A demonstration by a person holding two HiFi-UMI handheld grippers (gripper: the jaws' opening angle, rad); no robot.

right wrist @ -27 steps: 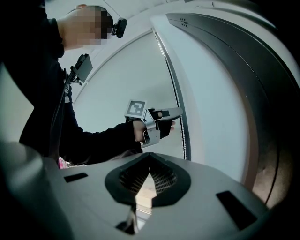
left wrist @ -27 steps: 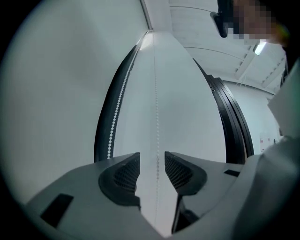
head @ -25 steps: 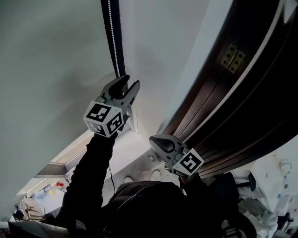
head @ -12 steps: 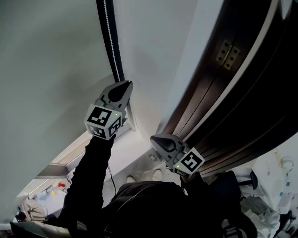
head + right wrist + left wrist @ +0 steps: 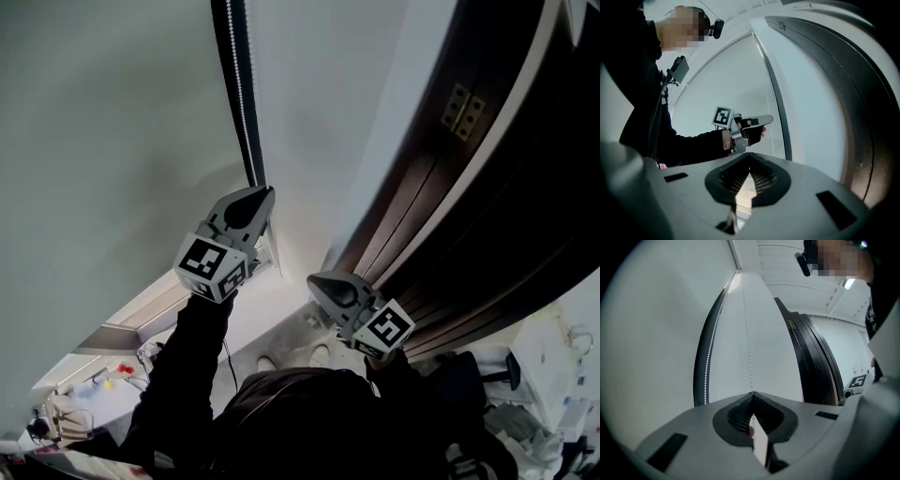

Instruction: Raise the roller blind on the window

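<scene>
Left gripper (image 5: 261, 195): jaws clamped on chain (image 5: 246, 103), beside blind's (image 5: 112, 141) right edge. Right gripper (image 5: 315, 281): jaws together, empty, lower right. Blind seemingly covers window; raising apparently all left to do.

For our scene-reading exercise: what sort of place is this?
Probably an indoor room, seen close to a window. A pale roller blind with its bead chain fills the left, and a dark wooden door with a brass hinge stands at the right.
</scene>
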